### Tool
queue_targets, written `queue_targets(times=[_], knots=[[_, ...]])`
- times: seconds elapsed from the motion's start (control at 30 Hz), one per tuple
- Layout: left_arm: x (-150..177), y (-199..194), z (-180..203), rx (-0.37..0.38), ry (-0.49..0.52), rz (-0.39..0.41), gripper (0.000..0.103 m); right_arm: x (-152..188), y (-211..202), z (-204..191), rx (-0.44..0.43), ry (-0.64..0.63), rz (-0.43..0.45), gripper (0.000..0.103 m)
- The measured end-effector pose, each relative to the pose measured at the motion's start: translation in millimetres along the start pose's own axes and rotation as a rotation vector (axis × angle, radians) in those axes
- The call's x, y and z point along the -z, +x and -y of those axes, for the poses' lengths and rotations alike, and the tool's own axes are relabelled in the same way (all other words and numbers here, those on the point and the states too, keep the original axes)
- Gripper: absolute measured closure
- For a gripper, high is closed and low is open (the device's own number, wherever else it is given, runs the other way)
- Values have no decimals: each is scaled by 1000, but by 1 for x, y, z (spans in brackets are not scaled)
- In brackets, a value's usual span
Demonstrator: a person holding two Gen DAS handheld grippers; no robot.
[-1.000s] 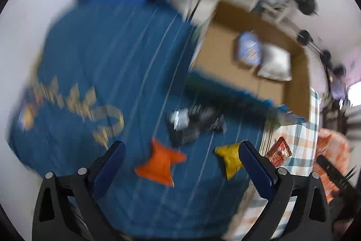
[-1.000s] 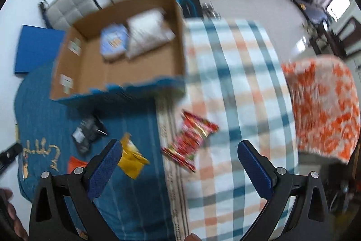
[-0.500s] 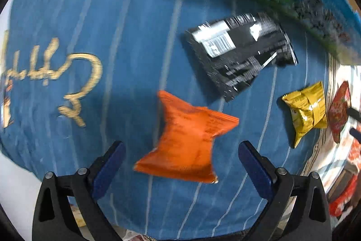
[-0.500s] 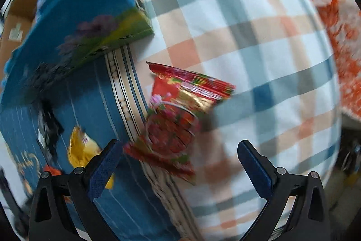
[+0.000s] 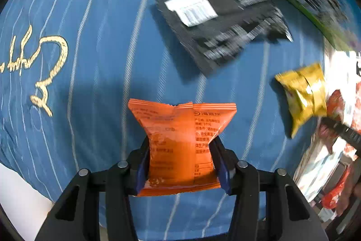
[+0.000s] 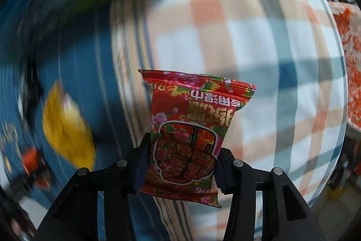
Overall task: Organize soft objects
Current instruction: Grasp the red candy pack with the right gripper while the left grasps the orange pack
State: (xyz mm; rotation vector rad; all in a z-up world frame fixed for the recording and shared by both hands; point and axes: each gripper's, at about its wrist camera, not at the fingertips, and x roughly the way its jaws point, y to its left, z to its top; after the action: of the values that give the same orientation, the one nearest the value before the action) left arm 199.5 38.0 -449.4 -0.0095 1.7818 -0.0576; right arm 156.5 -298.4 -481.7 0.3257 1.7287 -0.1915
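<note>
Lowered since the earlier frames, both closing: left gripper (image 5: 182,164) pinching orange packet (image 5: 180,141) at lower centre, right gripper (image 6: 180,164) pinching red packet (image 6: 191,134); long axes pointing up-frame, away from jaws.

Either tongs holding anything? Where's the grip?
Left tongs closing on the orange snack packet, pads at its side edges. Right tongs closing on the red snack packet, likewise.

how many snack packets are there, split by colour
orange packet: 1
black packet: 1
yellow packet: 1
red packet: 1
total: 4
</note>
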Motion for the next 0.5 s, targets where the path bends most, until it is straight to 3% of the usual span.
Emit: queue_targets(times=[0.27, 0.4, 0.5], knots=[[54, 3, 60, -75, 141, 27, 56, 74, 15, -15, 4, -118, -69, 53], [66, 21, 84, -78, 191, -10, 56, 88, 23, -24, 26, -138, -73, 53], [72, 30, 95, -94, 220, -15, 56, 88, 23, -22, 15, -75, -59, 52]])
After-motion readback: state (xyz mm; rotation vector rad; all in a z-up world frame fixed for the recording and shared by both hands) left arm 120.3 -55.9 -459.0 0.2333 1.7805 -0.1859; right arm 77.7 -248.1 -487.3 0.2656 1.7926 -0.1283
